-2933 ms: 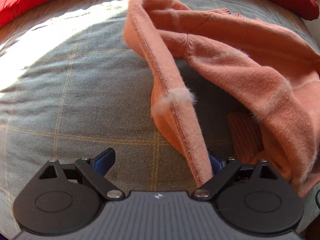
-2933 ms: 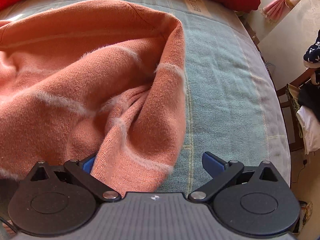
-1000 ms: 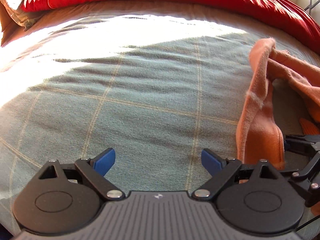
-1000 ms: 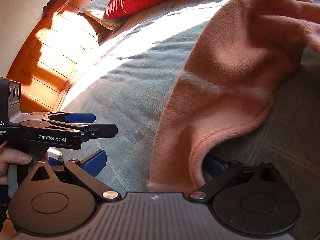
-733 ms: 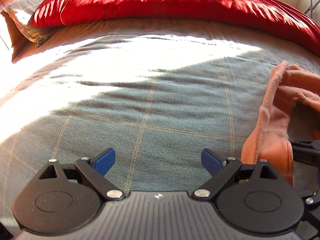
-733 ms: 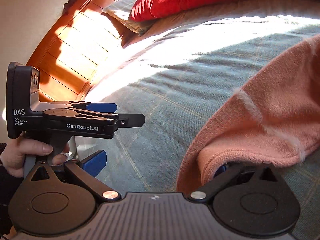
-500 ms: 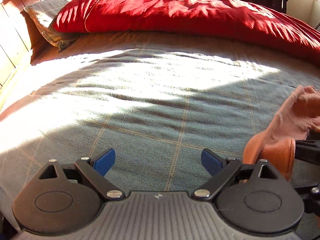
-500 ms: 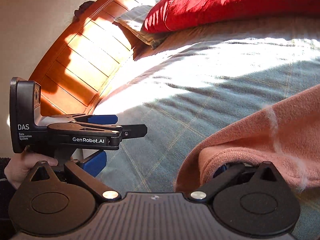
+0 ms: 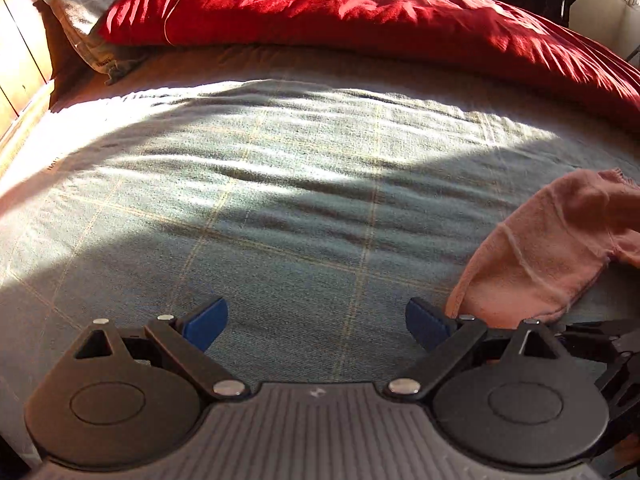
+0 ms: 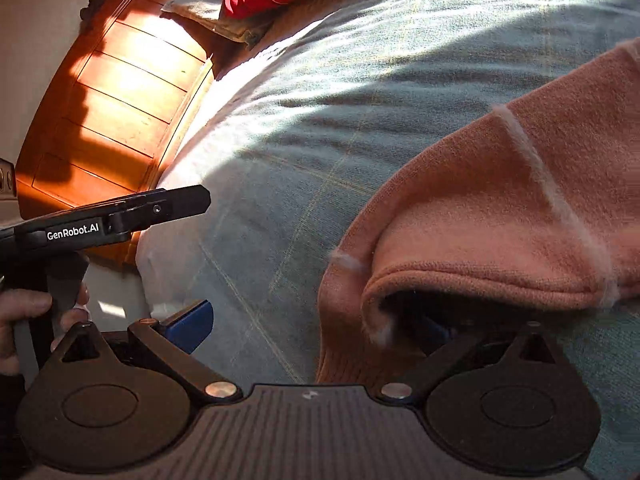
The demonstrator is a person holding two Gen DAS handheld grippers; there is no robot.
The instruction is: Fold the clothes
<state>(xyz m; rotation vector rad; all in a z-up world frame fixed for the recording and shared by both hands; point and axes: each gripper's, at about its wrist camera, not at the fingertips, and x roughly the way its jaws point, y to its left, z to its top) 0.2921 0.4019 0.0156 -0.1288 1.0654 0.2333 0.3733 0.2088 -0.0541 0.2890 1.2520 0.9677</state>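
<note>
An orange knit sweater with thin pale stripes lies on the grey-green checked bedspread, at the right edge of the left wrist view. My left gripper is open over bare bedspread, with nothing between its blue pads. In the right wrist view the sweater fills the right half. My right gripper is open wide. A folded sweater edge drapes over its right finger and hides the pad; the left fingertip is bare. The left gripper body shows at the left, held by a hand.
A red duvet and a grey pillow lie across the head of the bed. A wooden headboard stands to the left, in sunlight. The bed's edge drops off just beyond the left gripper.
The left gripper no longer has the sweater edge at its finger and has swung left over bare bedspread. The right gripper has pulled the sweater fold leftward. Both stay open.
</note>
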